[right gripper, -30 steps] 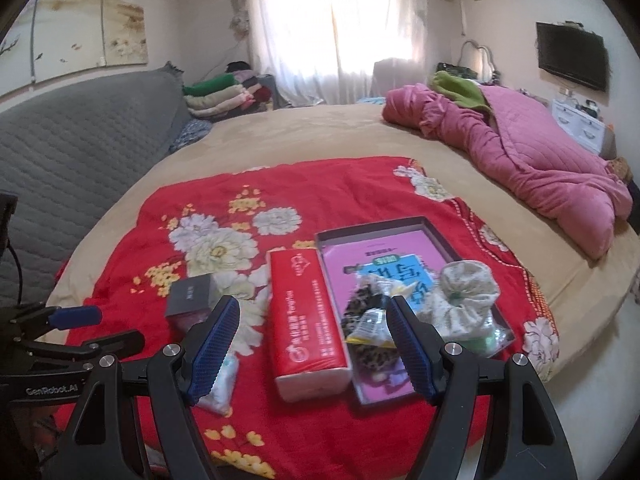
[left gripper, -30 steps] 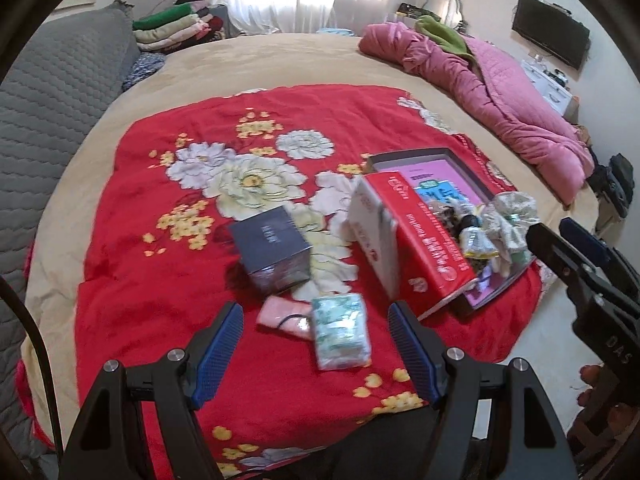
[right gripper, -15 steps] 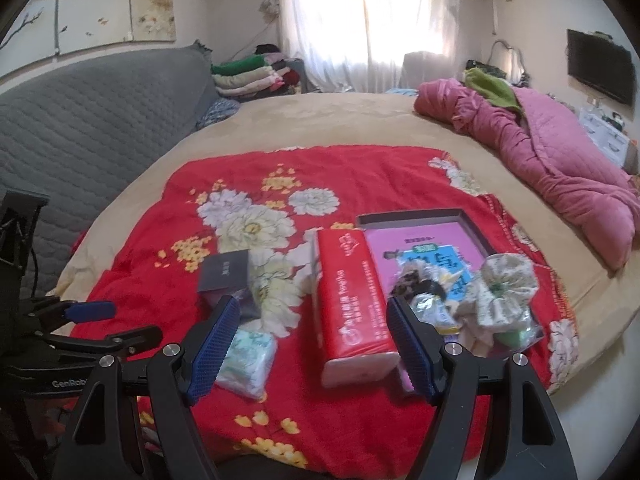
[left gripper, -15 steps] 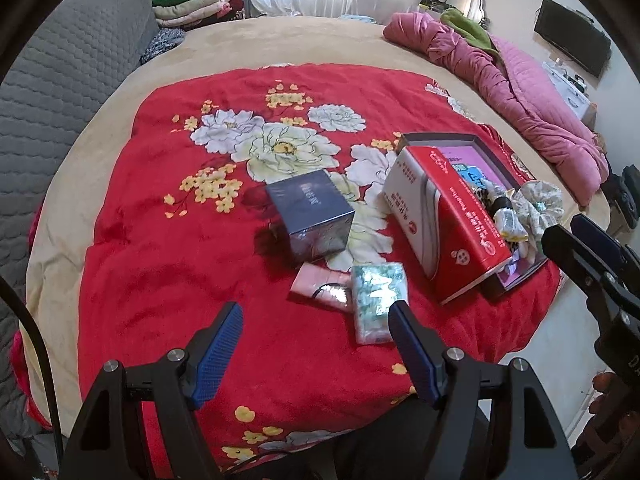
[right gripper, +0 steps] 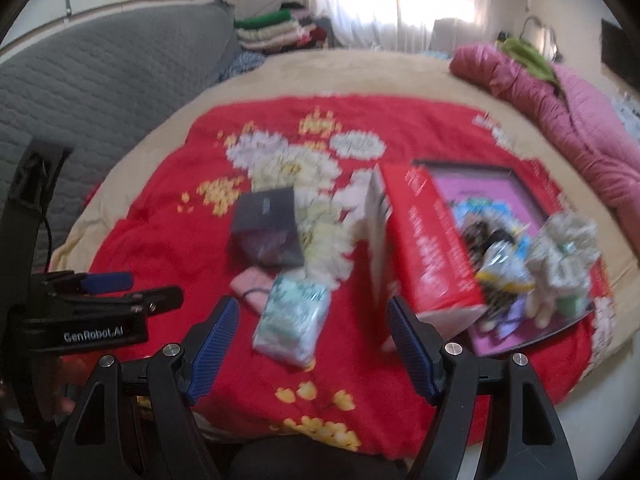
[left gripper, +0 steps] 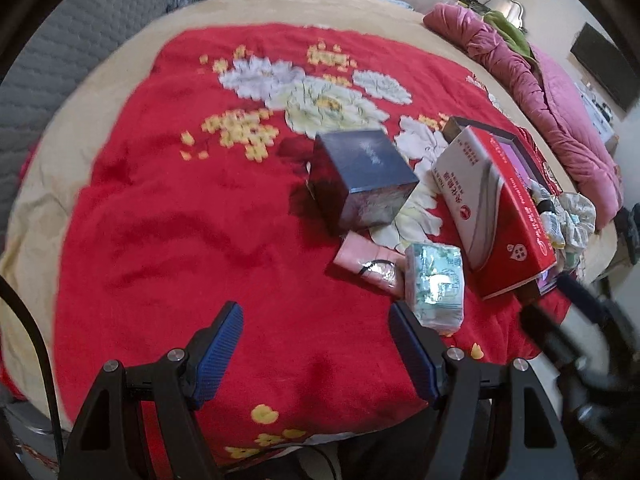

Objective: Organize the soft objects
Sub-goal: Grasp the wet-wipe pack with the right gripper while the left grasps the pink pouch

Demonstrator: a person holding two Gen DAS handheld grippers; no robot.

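Left wrist view: both grippers – left (left gripper: 314,346), right (right gripper: 312,344) – gape empty, approaching; next, close on tissue pack (left gripper: 434,284).

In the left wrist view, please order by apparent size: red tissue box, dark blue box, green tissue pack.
1. red tissue box
2. dark blue box
3. green tissue pack, smallest despite lying nearest the camera

Your right wrist view is motion-blurred: print on the red tissue box (right gripper: 432,240) is unreadable. The tray (right gripper: 532,196) contents cannot be identified. The pink pouch (left gripper: 368,264) lies partly hidden behind the green tissue pack (left gripper: 434,284).
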